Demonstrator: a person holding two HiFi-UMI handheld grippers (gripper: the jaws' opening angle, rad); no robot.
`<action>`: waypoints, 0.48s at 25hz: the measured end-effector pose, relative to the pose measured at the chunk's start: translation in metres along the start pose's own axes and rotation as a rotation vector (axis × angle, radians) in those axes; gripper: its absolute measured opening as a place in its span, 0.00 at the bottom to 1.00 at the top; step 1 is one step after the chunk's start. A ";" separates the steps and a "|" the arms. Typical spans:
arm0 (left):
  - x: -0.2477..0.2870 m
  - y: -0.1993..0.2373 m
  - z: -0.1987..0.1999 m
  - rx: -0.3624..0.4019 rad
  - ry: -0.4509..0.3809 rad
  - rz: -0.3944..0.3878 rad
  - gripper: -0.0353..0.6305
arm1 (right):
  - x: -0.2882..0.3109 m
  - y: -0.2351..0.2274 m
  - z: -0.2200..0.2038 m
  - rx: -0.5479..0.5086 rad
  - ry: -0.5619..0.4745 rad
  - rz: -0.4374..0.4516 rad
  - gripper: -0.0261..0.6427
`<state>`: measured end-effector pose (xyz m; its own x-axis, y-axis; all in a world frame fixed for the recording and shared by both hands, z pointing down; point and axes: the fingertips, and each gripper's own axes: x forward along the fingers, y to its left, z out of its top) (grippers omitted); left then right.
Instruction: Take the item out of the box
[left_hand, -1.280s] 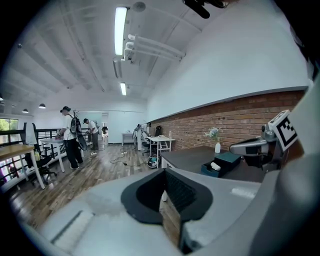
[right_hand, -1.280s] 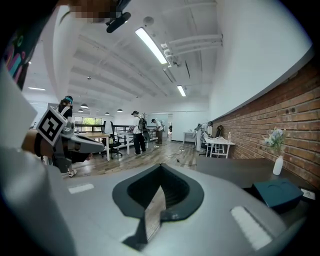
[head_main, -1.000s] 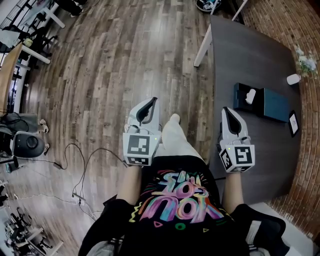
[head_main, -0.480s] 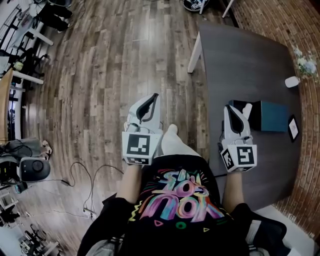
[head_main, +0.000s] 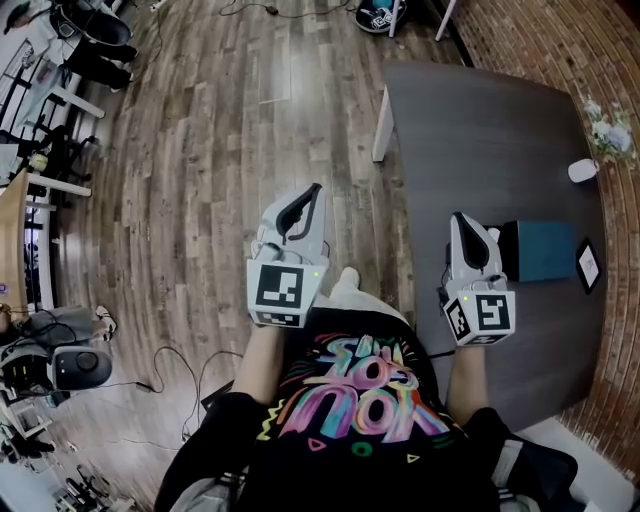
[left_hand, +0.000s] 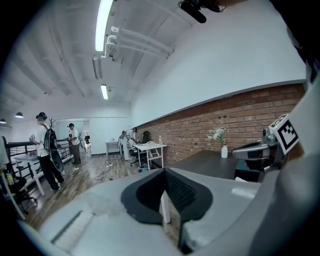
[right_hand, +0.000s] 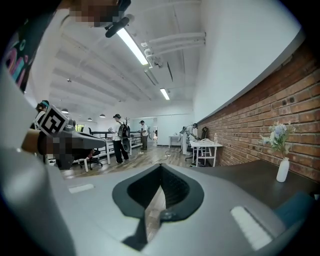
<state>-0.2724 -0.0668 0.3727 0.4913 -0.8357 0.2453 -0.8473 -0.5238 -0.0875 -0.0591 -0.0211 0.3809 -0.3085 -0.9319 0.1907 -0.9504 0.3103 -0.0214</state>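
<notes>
The left gripper and right gripper, both clenched empty, are being brought nearer the table; the teal box is being approached, evidently not yet touched.

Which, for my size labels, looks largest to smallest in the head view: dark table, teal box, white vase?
1. dark table
2. teal box
3. white vase, though it sits farther from the camera, which shrinks it somewhat.

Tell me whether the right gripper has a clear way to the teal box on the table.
Probably yes. The right gripper hangs over the table right beside the teal box, with nothing between them. Its jaws are shut and empty, so they would have to open first.
</notes>
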 end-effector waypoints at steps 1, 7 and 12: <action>0.003 0.001 0.001 0.002 0.001 0.001 0.06 | 0.002 -0.003 0.000 0.002 -0.003 -0.001 0.04; 0.024 0.006 0.005 0.015 0.003 -0.026 0.06 | 0.011 -0.012 0.003 0.018 -0.009 -0.026 0.04; 0.056 -0.003 0.007 0.030 0.014 -0.093 0.06 | 0.012 -0.036 0.002 0.040 -0.018 -0.102 0.04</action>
<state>-0.2411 -0.1131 0.3804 0.5648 -0.7806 0.2675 -0.7914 -0.6043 -0.0923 -0.0291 -0.0442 0.3821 -0.2105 -0.9615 0.1766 -0.9776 0.2064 -0.0418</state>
